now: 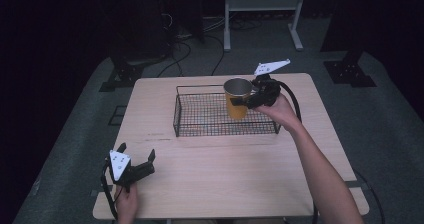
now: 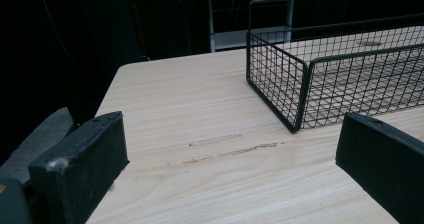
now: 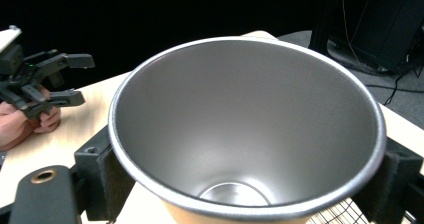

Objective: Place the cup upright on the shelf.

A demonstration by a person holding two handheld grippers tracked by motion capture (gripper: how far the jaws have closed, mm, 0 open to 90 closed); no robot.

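Pale wood-grain tabletop carrying a black wire basket, seen from the high view with a person's forearms entering from the bottom edge. Right claw: jaws closed on the upper wall of a metal cup, one pad on each side just below the rim; the cup stands upright, its outside orange-yellow and its inside bare steel, and is held over the basket's right half, though whether its base touches the mesh cannot be told. In the right gripper view the cup's open mouth lies directly ahead of that claw, between its two black pads, and is empty. Left claw: jaws spread wide with nothing between them, low over the near left part of the tabletop, well apart from the basket. In the left gripper view the basket's near corner lies ahead and to the right of that claw.
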